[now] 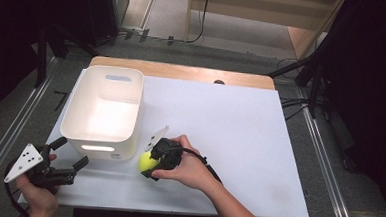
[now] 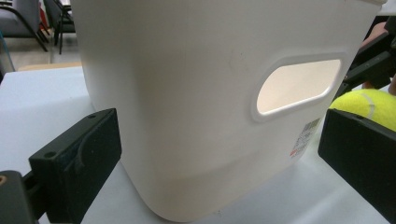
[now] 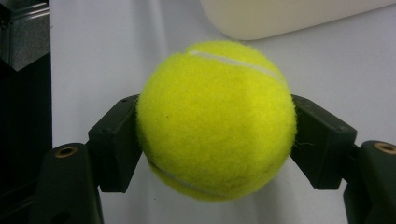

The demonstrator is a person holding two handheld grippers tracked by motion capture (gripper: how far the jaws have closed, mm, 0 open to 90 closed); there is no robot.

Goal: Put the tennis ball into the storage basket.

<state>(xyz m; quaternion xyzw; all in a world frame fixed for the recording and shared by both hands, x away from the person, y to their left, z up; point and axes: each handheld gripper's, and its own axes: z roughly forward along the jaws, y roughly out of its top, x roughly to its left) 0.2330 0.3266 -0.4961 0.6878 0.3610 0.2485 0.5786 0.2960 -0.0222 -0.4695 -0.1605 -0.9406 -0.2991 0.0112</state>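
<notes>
A yellow-green tennis ball (image 1: 144, 161) sits just off the front right corner of the white plastic bin (image 1: 103, 109). My right gripper (image 1: 149, 163) is shut on the ball, one jaw pressed against each side. In the right gripper view the ball (image 3: 217, 119) sits between the two black fingers (image 3: 116, 140), with the white table under it. My left gripper (image 1: 71, 153) is at the table's front left corner, open and holding nothing. In the left gripper view the open gripper (image 2: 219, 163) faces the bin's front wall (image 2: 187, 102), and the ball (image 2: 366, 105) is at the right.
The white table (image 1: 239, 136) has a wooden strip (image 1: 183, 72) along its far edge. The bin has a handle slot (image 2: 299, 86) and a barcode label (image 2: 306, 135) on its near wall. Metal floor rails (image 1: 323, 155) run along both sides of the table.
</notes>
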